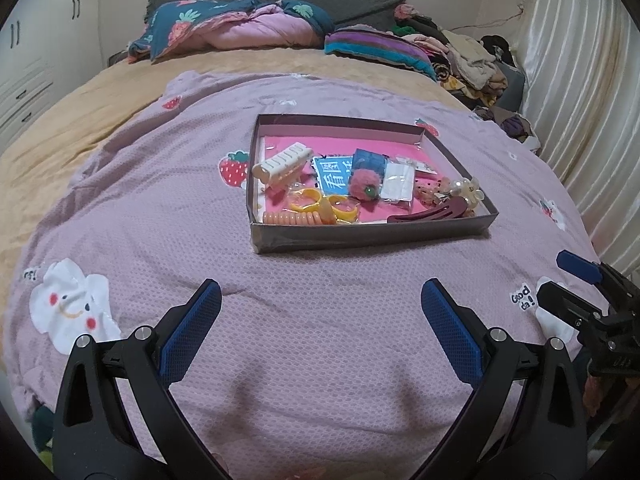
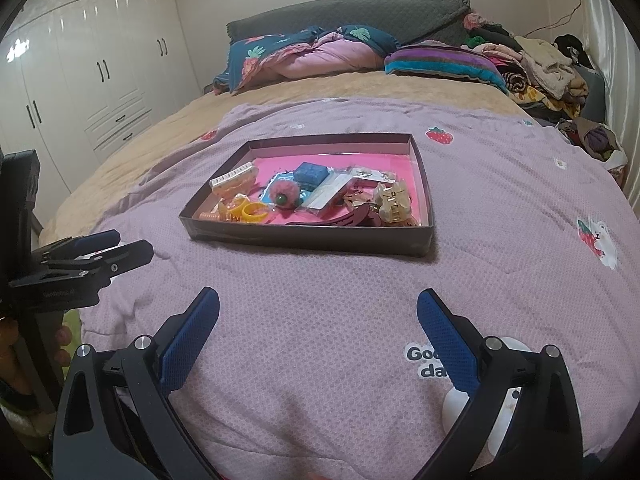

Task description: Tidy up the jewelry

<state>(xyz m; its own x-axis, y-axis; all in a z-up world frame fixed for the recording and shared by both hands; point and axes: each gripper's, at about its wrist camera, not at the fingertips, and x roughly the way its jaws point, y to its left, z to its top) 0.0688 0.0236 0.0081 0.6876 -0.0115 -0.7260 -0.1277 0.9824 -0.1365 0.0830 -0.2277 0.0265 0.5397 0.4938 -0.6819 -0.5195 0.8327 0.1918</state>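
One shallow tray (image 1: 360, 236) sits on the bed's lilac quilt (image 1: 320, 320), holding one white claw clip (image 1: 282, 166), two yellow rings (image 1: 306, 200) and one maroon clip (image 1: 430, 212). Left gripper (image 1: 320, 300) and right gripper (image 2: 318, 308): jaws spread wide, empty. Only the right wrist view shows the wardrobe (image 2: 80, 80).

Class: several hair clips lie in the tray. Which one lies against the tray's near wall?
The dark maroon curved hair clip: long and low, it lies along the near wall of the shallow dark tray, unlike the white claw clip further back.
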